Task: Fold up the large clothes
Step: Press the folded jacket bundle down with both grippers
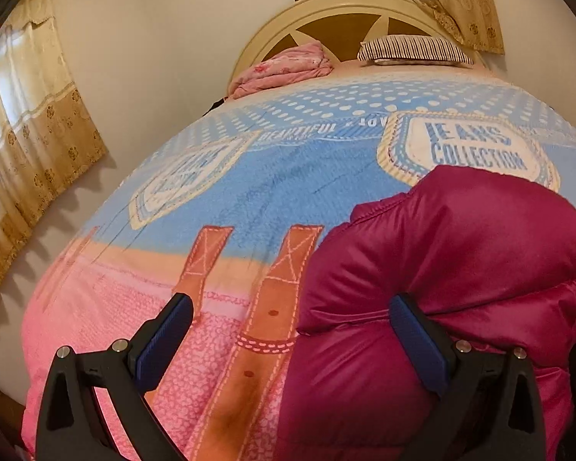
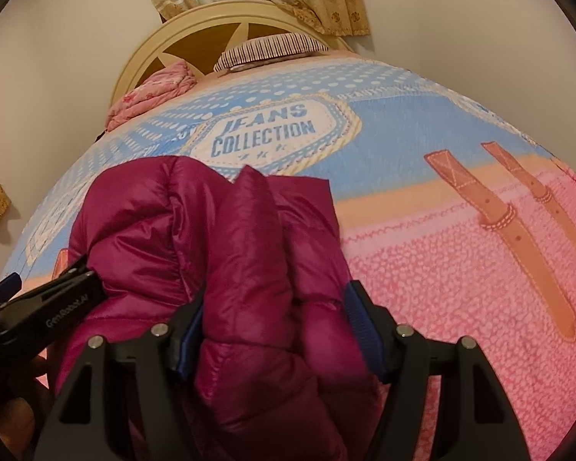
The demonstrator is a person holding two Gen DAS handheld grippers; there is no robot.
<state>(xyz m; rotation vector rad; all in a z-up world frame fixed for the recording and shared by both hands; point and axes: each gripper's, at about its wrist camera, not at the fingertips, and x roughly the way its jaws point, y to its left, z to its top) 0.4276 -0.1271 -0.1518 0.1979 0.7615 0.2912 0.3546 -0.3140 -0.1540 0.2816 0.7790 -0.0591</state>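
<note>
Right gripper [image 2: 284, 330] is clenching bunched jacket [image 2: 211, 238] lying on blanket [image 2: 441, 269]; left gripper [image 1: 292, 330] is gaping, jacket at three o'clock; bare blanket is stretching toward twelve o'clock.

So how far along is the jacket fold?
Done: the jacket is already bunched into a thick bundle on the bed. In hand: the right gripper has a fold between its fingers; the left gripper is open beside it. Left: flattening it into a tidy fold.
</note>
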